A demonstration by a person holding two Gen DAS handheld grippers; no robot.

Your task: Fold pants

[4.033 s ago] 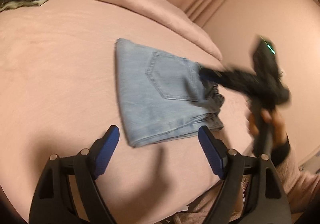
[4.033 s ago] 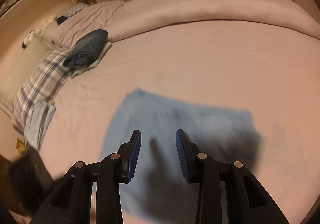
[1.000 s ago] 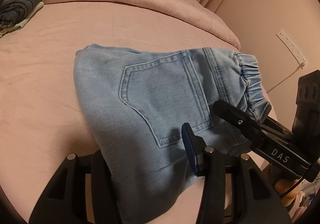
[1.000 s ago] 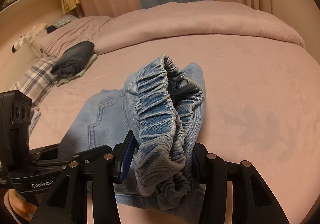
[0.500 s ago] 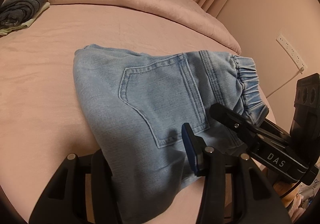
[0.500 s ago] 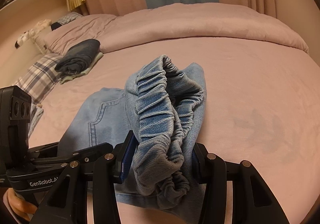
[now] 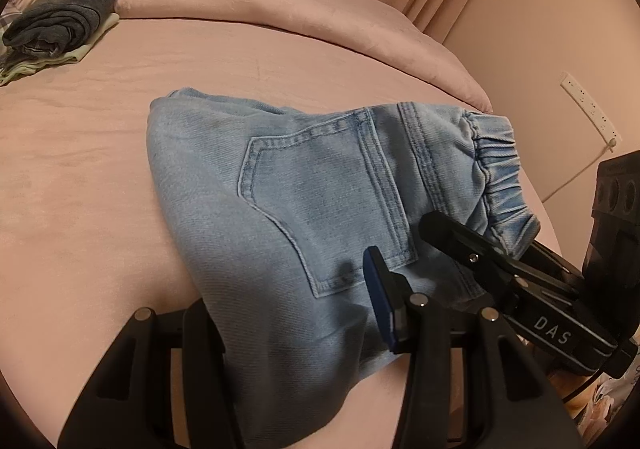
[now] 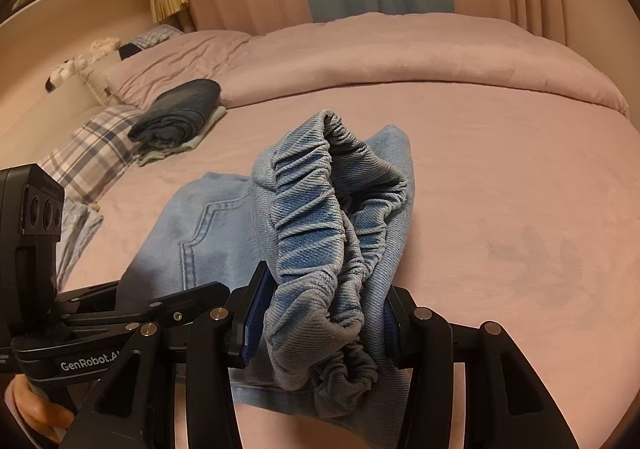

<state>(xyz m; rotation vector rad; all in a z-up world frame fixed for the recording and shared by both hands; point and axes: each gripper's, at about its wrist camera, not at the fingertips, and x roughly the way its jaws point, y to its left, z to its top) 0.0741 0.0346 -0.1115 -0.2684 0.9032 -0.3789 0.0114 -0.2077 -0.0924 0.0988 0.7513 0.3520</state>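
The folded light-blue denim pants (image 7: 304, 201) lie on the pink bed, back pocket up, near the front edge. My left gripper (image 7: 292, 313) is shut on the near side of the bundle; its left finger is hidden under the cloth. My right gripper (image 8: 320, 317) is shut on the gathered elastic waistband (image 8: 320, 217), which bunches up between its blue pads. In the left wrist view the right gripper (image 7: 500, 269) reaches in from the right at the waistband end. The left gripper body (image 8: 80, 313) shows at the left of the right wrist view.
A dark folded garment on a pale one (image 7: 60, 21) lies at the far left of the bed (image 7: 80, 177). A rolled pink duvet (image 8: 400, 57) runs along the back. Plaid pillows (image 8: 92, 157) are at the left. A wall with a power strip (image 7: 588, 105) is at the right.
Both grippers, open four seconds ago, have closed on the folded pants. Over the last second the bundle has shifted slightly away and the view has tilted a little; the grips are unchanged.
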